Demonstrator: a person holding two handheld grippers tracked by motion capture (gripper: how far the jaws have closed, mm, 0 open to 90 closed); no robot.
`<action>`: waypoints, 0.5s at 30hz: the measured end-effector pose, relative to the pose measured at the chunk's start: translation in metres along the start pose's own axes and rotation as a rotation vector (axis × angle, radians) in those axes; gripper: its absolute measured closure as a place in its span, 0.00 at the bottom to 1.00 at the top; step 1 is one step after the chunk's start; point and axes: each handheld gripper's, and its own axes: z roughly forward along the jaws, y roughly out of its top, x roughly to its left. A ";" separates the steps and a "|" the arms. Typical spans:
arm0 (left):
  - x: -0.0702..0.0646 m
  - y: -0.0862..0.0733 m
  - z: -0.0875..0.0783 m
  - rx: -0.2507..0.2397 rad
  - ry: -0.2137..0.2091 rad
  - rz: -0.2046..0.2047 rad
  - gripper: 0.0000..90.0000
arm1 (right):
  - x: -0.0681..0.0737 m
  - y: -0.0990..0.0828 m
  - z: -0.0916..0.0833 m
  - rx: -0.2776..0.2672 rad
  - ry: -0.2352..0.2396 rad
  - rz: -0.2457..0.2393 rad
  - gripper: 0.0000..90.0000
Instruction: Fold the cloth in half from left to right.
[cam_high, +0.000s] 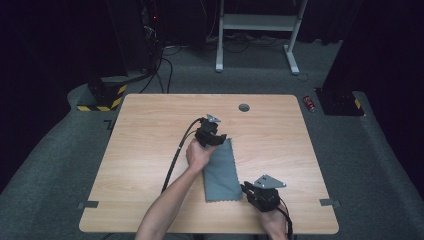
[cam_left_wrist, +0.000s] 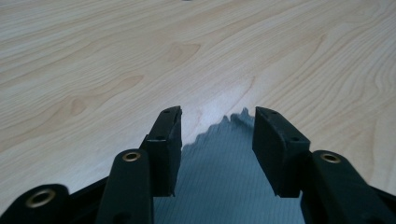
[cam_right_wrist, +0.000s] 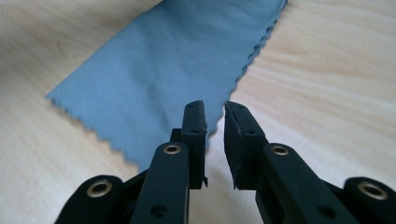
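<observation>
A grey cloth (cam_high: 222, 172) lies flat mid-worktop (cam_high: 150, 150), its long axis running away from me and slightly leftward. My left gripper (cam_high: 214, 138) sits at its far end, jaws wide over the corner, gripping nothing. My right gripper (cam_high: 248, 189) sits beside the near corner, jaws narrowly parted, empty.

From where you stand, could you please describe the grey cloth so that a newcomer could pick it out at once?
Start at the light wooden table on the grey carpet. Near its middle, towards the person's edge, lies a flat, narrow blue-grey cloth with zigzag-cut edges, stretching between the left gripper and the right gripper. It is the only soft, matte thing among hard black tools.
</observation>
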 end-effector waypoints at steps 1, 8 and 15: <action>0.002 -0.006 -0.009 -0.003 0.001 0.000 0.58 | -0.002 0.005 0.002 0.003 0.003 -0.004 0.87; 0.000 -0.043 -0.043 0.007 -0.009 0.015 0.54 | -0.009 0.029 0.033 0.065 0.011 -0.048 0.86; -0.023 -0.082 -0.056 0.027 -0.032 0.070 0.51 | -0.016 0.043 0.061 0.095 0.005 -0.052 0.86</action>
